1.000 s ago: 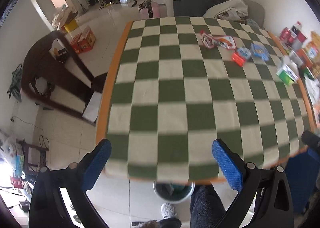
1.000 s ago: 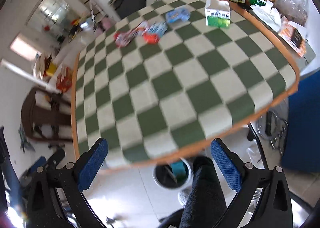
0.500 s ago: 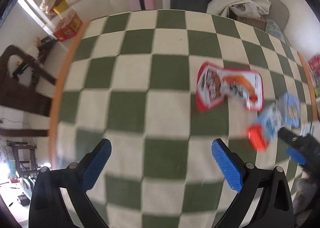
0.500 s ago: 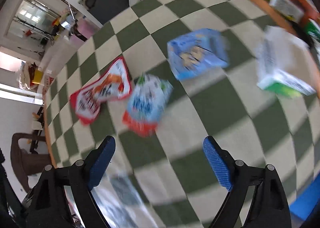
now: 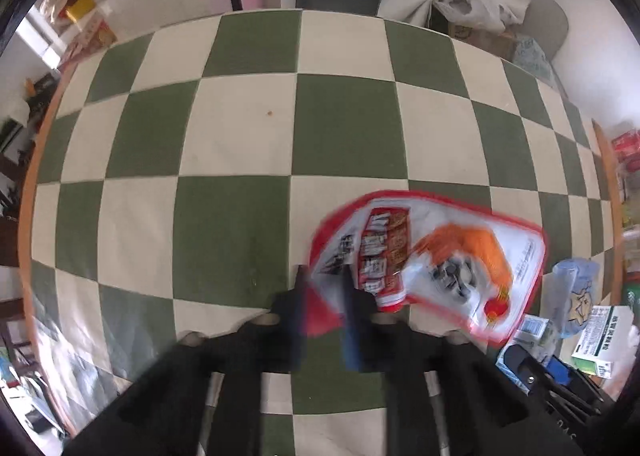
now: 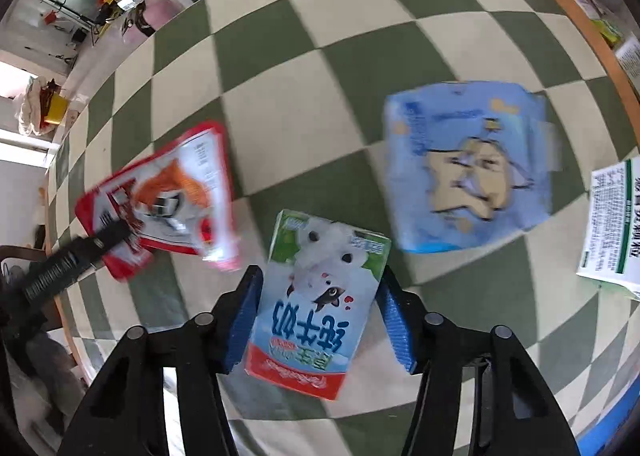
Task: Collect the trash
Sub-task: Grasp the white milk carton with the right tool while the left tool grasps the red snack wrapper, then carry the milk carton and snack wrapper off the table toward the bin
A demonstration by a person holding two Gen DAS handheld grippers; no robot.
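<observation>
Between the left gripper's (image 5: 323, 298) blurred jaws sits the red corner of the snack bag (image 5: 432, 256); the jaws are closing and stand narrow, pinching that corner, where half a second ago they stood wide over bare checks with the bag lying ahead and to the right. A second ago this gripper looked along the whole table from its near edge; now only the checked cloth (image 5: 224, 135) fills its view. Motion blur smears the fingers and the bag's print, so exactly how much of the corner is caught is hard to say.

Down between the right gripper's (image 6: 316, 320) blue pads (image 6: 394, 324) lies the milk carton (image 6: 316, 296), flat on the cloth. The jaws are closing around it; the left pad seems to meet the carton's side, but a sliver of gap shows at the right pad. Half a second ago they were wide, with the carton ahead of them.

Just beyond, to the right, a blue packet (image 6: 468, 163) lies blurred, its picture unreadable. A white-and-green box (image 6: 612, 223) is cut off by the frame's right edge. Further left, the snack bag shows again with the left gripper's finger on its near corner. Boxes along the table's far rim are too small to tell.
</observation>
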